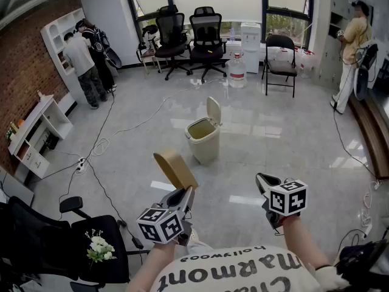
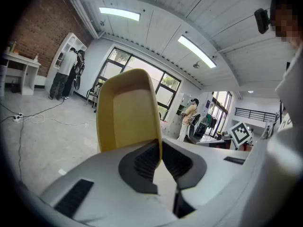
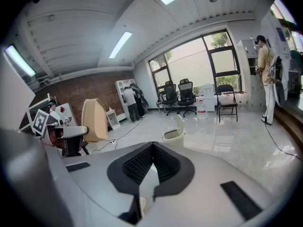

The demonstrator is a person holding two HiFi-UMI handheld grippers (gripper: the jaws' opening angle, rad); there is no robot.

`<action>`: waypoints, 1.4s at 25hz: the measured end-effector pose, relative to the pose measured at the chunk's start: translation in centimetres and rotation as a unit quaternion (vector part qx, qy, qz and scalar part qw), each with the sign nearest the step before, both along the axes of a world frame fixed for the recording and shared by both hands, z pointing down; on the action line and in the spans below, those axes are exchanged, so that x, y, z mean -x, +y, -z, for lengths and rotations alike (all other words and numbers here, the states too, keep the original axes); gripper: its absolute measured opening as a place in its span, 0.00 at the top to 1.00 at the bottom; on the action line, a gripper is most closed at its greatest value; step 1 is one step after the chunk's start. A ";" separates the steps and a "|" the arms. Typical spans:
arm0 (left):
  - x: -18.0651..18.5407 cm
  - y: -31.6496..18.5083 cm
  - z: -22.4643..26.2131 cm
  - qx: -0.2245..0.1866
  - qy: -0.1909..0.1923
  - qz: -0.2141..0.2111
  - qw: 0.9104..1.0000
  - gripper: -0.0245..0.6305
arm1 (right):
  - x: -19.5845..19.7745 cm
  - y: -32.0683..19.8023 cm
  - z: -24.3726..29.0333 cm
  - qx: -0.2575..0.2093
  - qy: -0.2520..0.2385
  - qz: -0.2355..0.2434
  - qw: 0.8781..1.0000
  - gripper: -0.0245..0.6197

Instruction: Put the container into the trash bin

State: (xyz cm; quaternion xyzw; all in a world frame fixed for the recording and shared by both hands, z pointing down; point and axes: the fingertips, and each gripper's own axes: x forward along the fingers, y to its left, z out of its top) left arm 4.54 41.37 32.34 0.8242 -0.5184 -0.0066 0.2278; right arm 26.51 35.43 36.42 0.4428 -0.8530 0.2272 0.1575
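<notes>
A tan, tray-like container (image 1: 175, 168) stands up from my left gripper (image 1: 186, 193), whose jaws are shut on its lower edge. In the left gripper view the container (image 2: 127, 109) fills the middle, its thin wall pinched between the pads of the left gripper (image 2: 159, 149). A beige trash bin (image 1: 203, 139) with its lid flipped up stands on the floor ahead, beyond the container. My right gripper (image 1: 262, 179) hovers to the right, shut with nothing in it. The right gripper view shows the right gripper (image 3: 152, 146) closed, the bin (image 3: 173, 133) ahead and the container (image 3: 94, 119) at left.
Cables (image 1: 100, 143) trail across the glossy floor left of the bin. Office chairs (image 1: 188, 35), a water jug (image 1: 236, 71) and a folding chair (image 1: 281, 59) line the far window. Two people stand at the left shelf (image 1: 85, 59), one person at right (image 1: 351, 47). A black chair with flowers (image 1: 97, 246) sits near left.
</notes>
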 end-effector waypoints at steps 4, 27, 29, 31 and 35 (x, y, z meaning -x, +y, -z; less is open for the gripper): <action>0.2 -0.5 0.0 0.001 0.001 0.000 1.000 0.91 | 0.3 -0.5 -0.2 0.002 0.001 0.002 1.000 0.96; 4.4 -6.0 -1.4 0.025 0.050 -0.012 0.998 0.90 | 3.5 -6.2 -1.7 0.046 -0.013 -0.020 0.999 0.96; 5.7 -7.6 -1.4 0.034 0.045 -0.022 0.998 0.90 | 4.9 -7.7 -1.7 0.053 -0.009 -0.028 0.998 0.96; 7.0 -9.5 -1.4 0.042 0.036 -0.032 0.998 0.91 | 6.5 -9.5 -1.6 0.057 -0.012 -0.035 0.998 0.96; 9.7 -14.3 -0.2 0.038 0.033 -0.047 0.998 0.91 | 9.5 -13.4 -1.0 0.052 -0.016 -0.045 0.998 0.96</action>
